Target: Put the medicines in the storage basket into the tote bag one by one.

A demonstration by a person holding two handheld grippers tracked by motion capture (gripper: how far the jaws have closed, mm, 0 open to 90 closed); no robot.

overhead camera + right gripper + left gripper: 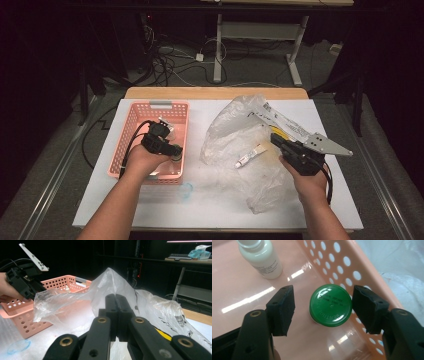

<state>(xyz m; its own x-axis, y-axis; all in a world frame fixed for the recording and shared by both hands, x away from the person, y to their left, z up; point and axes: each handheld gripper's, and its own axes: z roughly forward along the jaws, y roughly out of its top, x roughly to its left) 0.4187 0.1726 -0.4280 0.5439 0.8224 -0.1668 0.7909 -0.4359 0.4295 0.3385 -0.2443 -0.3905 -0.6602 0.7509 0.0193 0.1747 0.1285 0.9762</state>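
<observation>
Pink basket wall beside green-capped bottle

The left gripper is down inside the pink basket on the white bench. The right gripper touches a clear plastic bag. A small tube lies nearby.

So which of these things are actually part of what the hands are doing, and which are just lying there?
In use:
- left gripper, open around the green-capped bottle
- pink basket
- right gripper, pinching the plastic bag

Lying about:
- white bottle in the basket
- small tube
</observation>
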